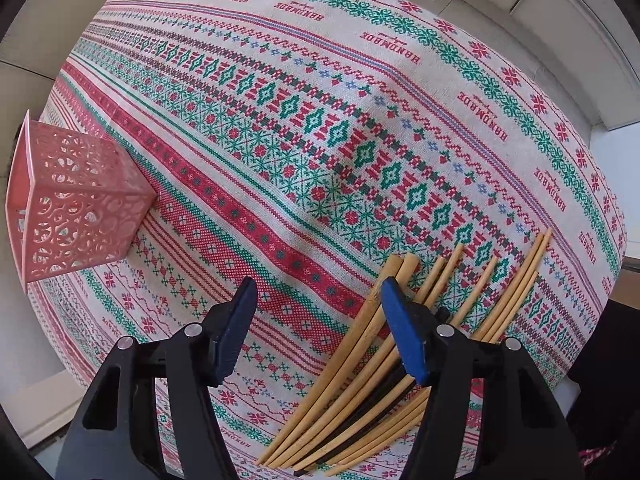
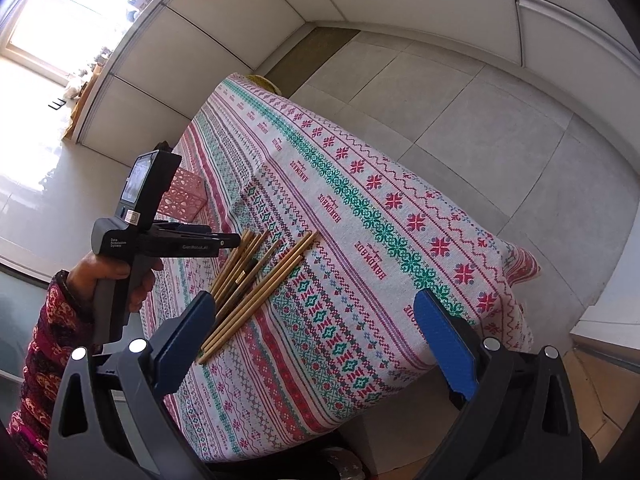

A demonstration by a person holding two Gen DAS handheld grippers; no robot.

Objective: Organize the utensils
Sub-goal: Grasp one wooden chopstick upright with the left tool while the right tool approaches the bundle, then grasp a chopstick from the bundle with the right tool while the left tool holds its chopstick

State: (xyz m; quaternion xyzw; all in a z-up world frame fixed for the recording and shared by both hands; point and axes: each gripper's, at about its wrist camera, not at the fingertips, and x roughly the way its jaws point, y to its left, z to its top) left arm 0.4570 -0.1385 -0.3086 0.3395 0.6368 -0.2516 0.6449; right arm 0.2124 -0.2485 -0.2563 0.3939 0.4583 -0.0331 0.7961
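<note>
Left wrist view: the left gripper (image 1: 316,300), jaws apart and empty, hangs over the near end of the chopsticks (image 1: 400,364), fanned lengthwise away from it on the tablecloth (image 1: 280,120); the pink holder (image 1: 76,200) stands well left. The right gripper (image 2: 316,320), farther off, gapes wide.
</note>
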